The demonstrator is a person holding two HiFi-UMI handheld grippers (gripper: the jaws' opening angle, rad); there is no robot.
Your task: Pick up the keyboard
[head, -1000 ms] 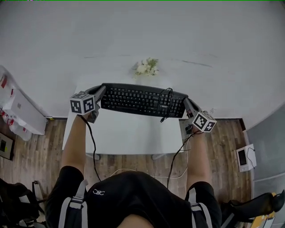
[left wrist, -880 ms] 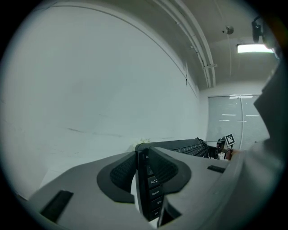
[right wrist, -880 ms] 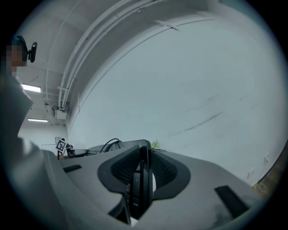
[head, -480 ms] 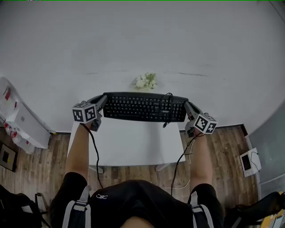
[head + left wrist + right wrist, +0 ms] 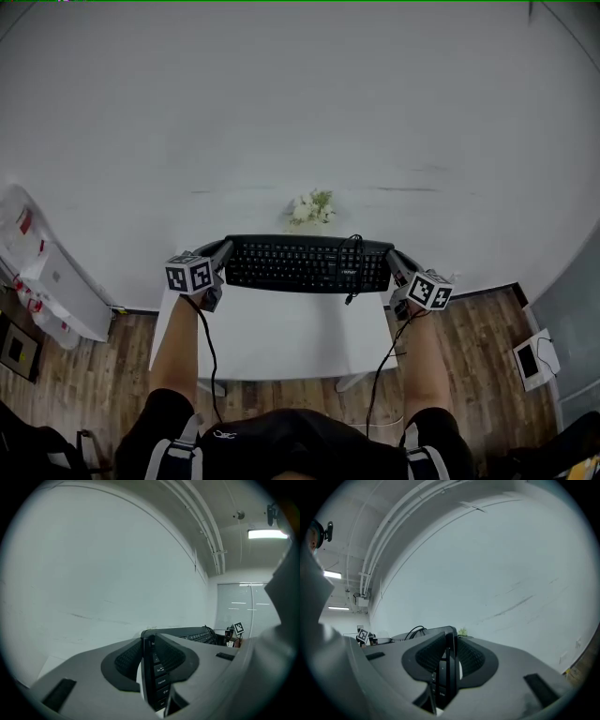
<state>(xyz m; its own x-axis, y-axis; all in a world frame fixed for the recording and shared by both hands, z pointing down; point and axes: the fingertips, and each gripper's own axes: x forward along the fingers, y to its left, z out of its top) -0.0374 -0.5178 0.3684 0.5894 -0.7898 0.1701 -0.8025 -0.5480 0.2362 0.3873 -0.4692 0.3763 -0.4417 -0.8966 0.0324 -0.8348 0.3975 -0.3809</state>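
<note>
Black jaws clamped on the two short ends of keyboard [image 5: 300, 265].
One end each for left gripper [image 5: 223, 251] and right gripper [image 5: 392, 259], likely to keep so long a thing level and balanced; held seemingly just clear of table [image 5: 281, 328], near flowers [image 5: 312, 207] at the wall. Counted: two grippers, one keyboard, one cable [image 5: 354, 267] looped over its keys, one table, one bunch of flowers.
</note>
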